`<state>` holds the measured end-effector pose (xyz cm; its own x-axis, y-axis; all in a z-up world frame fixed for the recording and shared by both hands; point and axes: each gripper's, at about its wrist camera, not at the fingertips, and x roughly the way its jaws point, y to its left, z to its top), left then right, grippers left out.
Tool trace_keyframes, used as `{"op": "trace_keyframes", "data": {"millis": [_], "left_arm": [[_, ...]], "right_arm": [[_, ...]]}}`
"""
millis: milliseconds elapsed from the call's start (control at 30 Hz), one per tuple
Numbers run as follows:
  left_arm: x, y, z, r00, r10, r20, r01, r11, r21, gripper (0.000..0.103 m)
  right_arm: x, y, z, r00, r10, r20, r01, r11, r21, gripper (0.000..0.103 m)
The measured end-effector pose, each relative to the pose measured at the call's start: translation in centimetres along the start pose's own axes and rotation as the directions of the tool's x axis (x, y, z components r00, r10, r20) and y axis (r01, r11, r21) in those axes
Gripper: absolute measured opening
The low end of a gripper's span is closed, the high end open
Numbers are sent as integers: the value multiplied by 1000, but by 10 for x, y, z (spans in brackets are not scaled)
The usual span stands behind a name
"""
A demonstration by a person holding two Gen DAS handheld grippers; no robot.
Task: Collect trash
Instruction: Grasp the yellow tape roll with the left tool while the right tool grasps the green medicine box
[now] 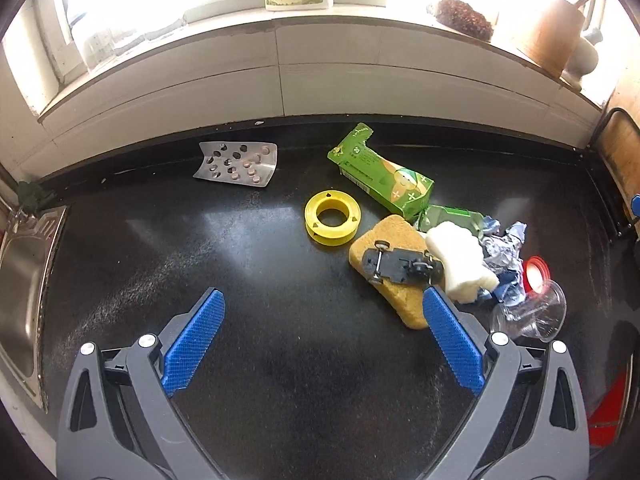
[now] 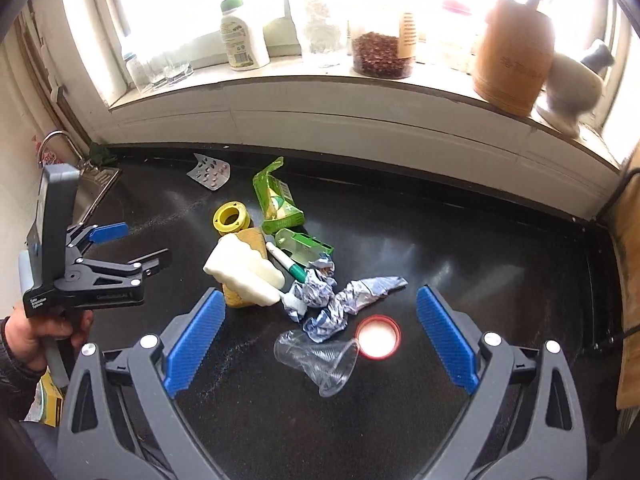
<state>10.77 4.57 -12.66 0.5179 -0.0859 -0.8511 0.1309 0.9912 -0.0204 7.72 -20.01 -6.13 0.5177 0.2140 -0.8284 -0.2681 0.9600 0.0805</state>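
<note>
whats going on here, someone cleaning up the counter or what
A person holds a gripper in each hand above a black counter strewn with trash. The left gripper and right gripper are both open and empty. Nearest the right one lie a clear plastic cup and a red lid. Nothing is picked up yet.

Home kitchen. Black stone-like countertop [image 1: 280, 360] under the spread left gripper [image 1: 324, 300]; stainless sink [image 1: 24, 280] with draining rim at far left of it, curved tap [image 2: 54, 138] beyond. White windowsill [image 2: 320, 80] ahead, lined with household goods: jar of dark dried beans or similar [image 2: 382, 50], green-capped bottle [image 2: 240, 28], drinking glasses [image 2: 168, 68], wooden utensil holder [image 2: 512, 56], pale mortar [image 2: 572, 84].
</note>
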Motion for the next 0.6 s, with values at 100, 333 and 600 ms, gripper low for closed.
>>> {"op": "trace_keyframes", "data": {"millis": [100, 333, 600], "left_arm": [[26, 4, 16, 1000, -7, -23, 7, 1000, 4, 96], [91, 12, 44, 994, -48, -97, 50, 999, 11, 96], [142, 20, 58, 983, -104, -154, 102, 995, -16, 96]], "right_arm": [[29, 4, 21, 999, 29, -42, -31, 998, -47, 94], [117, 12, 70, 982, 88, -165, -113, 982, -152, 87], [205, 20, 101, 944, 136, -302, -212, 949, -234, 82]]}}
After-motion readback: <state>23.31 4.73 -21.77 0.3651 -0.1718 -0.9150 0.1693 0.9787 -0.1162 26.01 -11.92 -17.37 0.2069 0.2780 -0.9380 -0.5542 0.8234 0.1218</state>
